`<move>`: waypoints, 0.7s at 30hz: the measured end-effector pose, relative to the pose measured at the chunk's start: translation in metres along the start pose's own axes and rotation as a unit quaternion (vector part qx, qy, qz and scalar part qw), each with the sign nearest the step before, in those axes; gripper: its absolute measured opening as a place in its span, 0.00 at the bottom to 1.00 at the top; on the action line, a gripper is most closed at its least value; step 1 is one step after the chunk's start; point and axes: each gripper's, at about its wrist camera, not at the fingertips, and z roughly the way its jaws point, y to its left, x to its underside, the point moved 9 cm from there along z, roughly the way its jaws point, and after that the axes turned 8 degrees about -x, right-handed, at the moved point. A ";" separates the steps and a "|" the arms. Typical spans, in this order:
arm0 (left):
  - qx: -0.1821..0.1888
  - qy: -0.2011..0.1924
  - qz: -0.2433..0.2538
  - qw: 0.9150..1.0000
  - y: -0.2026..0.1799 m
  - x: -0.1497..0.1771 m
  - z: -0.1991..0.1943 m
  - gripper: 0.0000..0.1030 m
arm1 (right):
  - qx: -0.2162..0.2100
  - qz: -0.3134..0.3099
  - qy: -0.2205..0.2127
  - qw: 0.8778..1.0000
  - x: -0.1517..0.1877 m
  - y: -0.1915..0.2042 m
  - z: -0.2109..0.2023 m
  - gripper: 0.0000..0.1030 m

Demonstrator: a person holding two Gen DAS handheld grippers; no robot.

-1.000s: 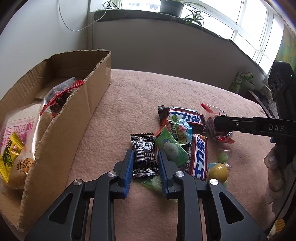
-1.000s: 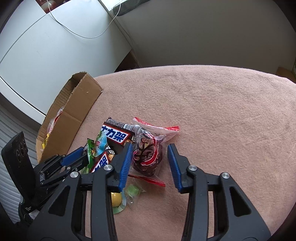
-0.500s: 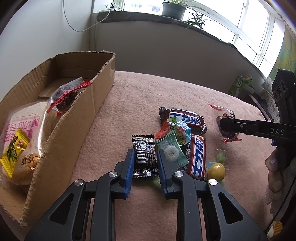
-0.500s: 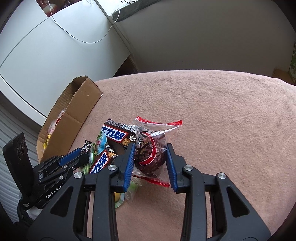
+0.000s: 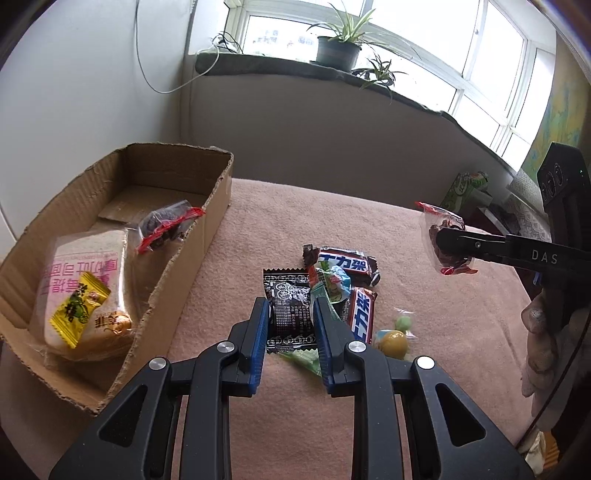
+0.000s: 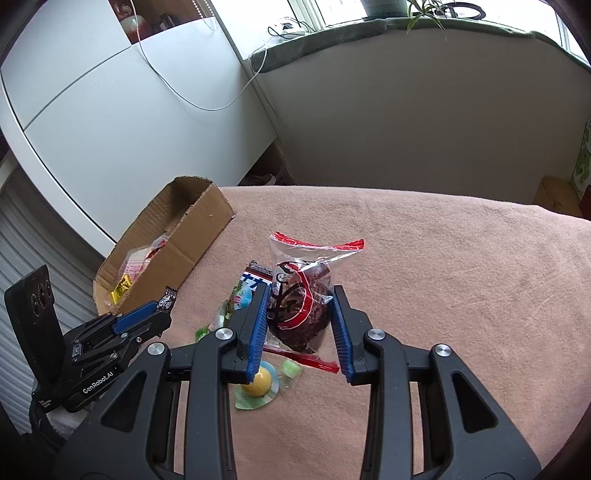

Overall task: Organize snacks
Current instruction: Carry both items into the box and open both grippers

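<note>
Daylight from windows (image 5: 369, 33) at rear; panes overexposed, near white. Scene evenly bright, shadows soft and faint on pink cloth (image 5: 280, 218). Glare on clear snack bag (image 6: 301, 295) in right wrist view. Strong fisheye curvature: walls and sill bow; dark vignette in corners. Focus sharp at centre, softer toward edges.

"DAS" stands in white on the right gripper (image 5: 448, 246) finger; "GenRobot.AI" is printed on the left gripper (image 6: 147, 317) body. Two bars (image 5: 345, 263) in the middle pile carry white "士力架". The pink-lettered bag (image 5: 83, 273) in the box (image 5: 177, 266) cannot be read.
</note>
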 end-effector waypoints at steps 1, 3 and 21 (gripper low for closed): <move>0.001 -0.005 -0.003 1.000 0.003 -0.003 -0.004 0.22 | -0.001 -0.005 -0.002 1.000 -0.003 0.005 -0.002 0.33; 0.001 -0.015 -0.008 1.000 0.009 -0.008 -0.013 0.22 | -0.004 -0.015 -0.007 1.000 -0.010 0.016 -0.004 0.33; -0.043 -0.080 -0.067 0.994 0.102 -0.033 -0.060 0.22 | -0.040 -0.105 -0.017 0.994 -0.070 0.136 0.037 0.33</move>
